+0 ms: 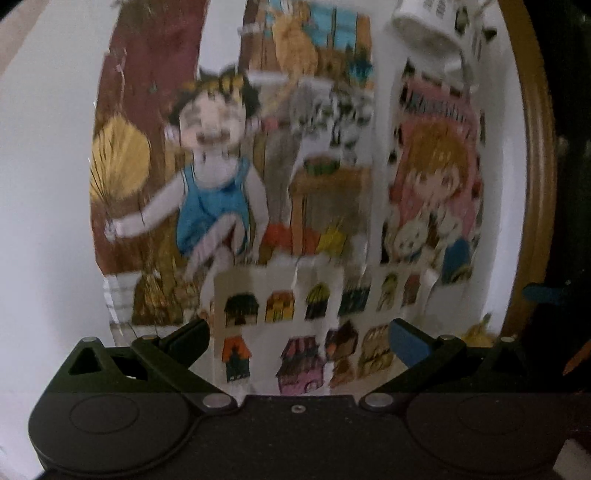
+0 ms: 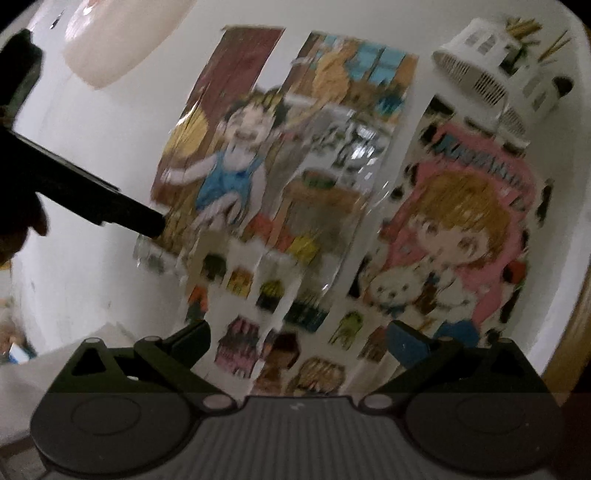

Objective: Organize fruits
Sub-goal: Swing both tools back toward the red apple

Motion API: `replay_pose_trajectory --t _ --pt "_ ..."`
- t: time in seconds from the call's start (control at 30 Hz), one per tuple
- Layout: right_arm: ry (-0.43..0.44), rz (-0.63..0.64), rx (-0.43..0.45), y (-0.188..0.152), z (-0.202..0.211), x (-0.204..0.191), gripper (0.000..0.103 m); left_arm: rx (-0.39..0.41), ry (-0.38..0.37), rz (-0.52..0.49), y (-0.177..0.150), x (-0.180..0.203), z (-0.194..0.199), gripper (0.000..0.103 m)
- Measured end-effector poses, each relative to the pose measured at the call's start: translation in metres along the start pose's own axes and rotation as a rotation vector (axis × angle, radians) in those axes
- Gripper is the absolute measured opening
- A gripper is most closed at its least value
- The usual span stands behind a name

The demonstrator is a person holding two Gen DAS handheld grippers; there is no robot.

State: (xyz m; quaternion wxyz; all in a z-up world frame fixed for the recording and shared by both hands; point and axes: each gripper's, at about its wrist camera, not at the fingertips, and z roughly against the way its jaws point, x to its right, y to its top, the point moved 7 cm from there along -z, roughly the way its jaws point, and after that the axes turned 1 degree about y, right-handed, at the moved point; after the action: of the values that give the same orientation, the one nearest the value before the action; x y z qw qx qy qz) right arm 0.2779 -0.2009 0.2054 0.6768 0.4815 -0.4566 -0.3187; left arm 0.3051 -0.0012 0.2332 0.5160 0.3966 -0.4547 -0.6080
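In the left wrist view, the left tongs (image 1: 301, 334) stand spread and empty before a white wall covered with cartoon posters (image 1: 236, 177); a white basket (image 1: 432, 29) hangs far right. In the right wrist view, the right tongs (image 2: 301, 338) are likewise parted, holding nothing (the picture is blurred). No fruit shows anywhere, so a blind reach risks striking the wall.

— What are you counting up there?
— Three cartoon drawings (image 2: 258, 155) are hanging on the white wall (image 2: 92, 258), and two white slotted baskets (image 2: 476, 59) are sitting beside them. One door frame (image 1: 535, 184) is showing.
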Motion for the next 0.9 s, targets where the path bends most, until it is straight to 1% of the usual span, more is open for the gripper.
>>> replay_pose_trajectory --t 0.1,0.23,0.4,0.53,0.7,0.8,0.9 --pt "0.038 -0.010 -0.019 -0.023 -0.017 -0.012 0.103 -0.022 0.007 -0.020 -0.022 -0.005 -0.027 0.102" --pt "0.084 -0.001 -0.049 -0.051 -0.047 -0.030 0.103 -0.084 0.016 -0.013 -0.054 -0.019 -0.062 0.102" --pt "0.151 -0.017 -0.116 -0.085 -0.091 -0.047 0.103 -0.157 0.031 0.048 -0.091 -0.048 -0.098 0.102" --pt "0.213 -0.036 -0.166 -0.108 -0.125 -0.063 0.103 -0.216 0.061 0.098 -0.121 -0.074 -0.119 0.102" --pt "0.291 -0.041 -0.209 -0.124 -0.158 -0.086 0.103 -0.272 0.078 0.156 -0.149 -0.099 -0.142 0.102" --pt "0.331 -0.035 -0.235 -0.131 -0.176 -0.102 0.103 -0.287 0.074 0.158 -0.160 -0.106 -0.153 0.102" --pt "0.357 -0.012 -0.263 -0.136 -0.194 -0.114 0.103 -0.308 0.052 0.159 -0.172 -0.108 -0.164 0.102"
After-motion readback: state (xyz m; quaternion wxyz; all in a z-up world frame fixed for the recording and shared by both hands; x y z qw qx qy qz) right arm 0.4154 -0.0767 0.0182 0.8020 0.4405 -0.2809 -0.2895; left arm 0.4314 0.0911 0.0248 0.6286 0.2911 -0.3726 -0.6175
